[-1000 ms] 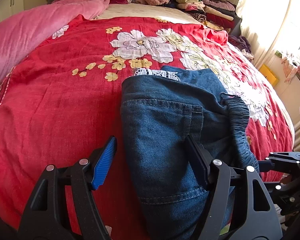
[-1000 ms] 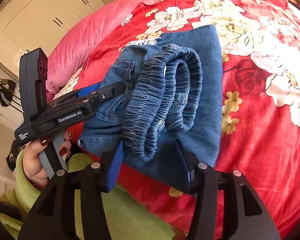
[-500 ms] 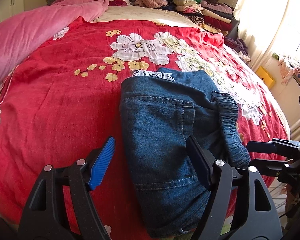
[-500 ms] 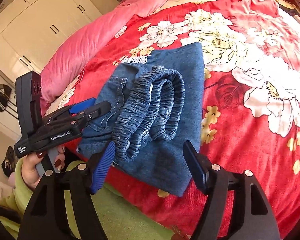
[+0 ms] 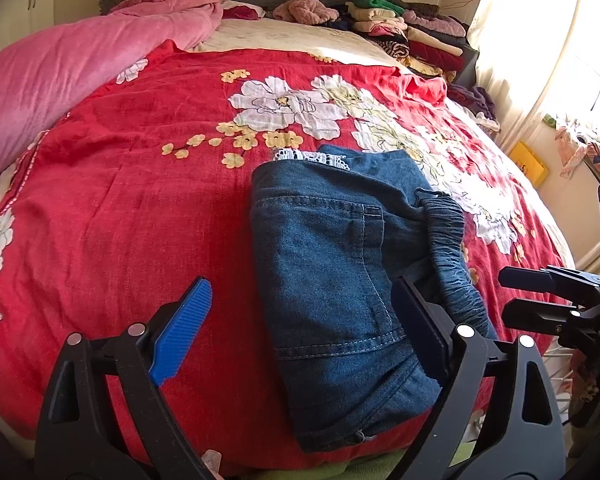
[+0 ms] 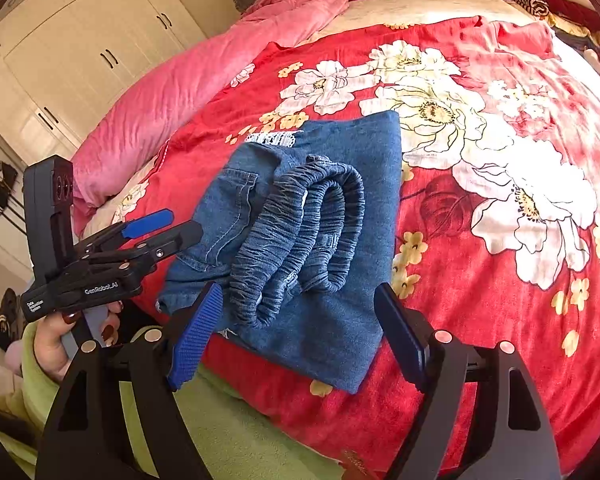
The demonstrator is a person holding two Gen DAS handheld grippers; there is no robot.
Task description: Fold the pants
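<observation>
Folded blue denim pants [image 5: 332,264] lie on the red flowered bedspread [image 5: 120,220] near its front edge, the gathered elastic waistband [image 6: 300,232] on top and a strip of white lace [image 5: 308,157] at the far end. My left gripper [image 5: 300,286] hovers just short of the pants, its jaws opening, the right finger above the denim and the left above the bedspread; neither pad presses on cloth. My right gripper [image 6: 298,294] stands over the near edge of the pants [image 6: 340,320], jaws also opening and holding nothing. Each gripper shows in the other's view: right gripper [image 5: 508,292], left gripper [image 6: 184,224].
A pink quilt [image 5: 60,80] runs along the left side of the bed. Stacked folded clothes [image 5: 400,28] sit at the far right by the curtain [image 5: 520,40]. White wardrobe doors [image 6: 80,48] stand at the left. A hand [image 6: 56,340] in a green sleeve holds the left gripper.
Both grippers' jaws have widened and pulled back a little from the pants. The pants stay folded on the bed.
</observation>
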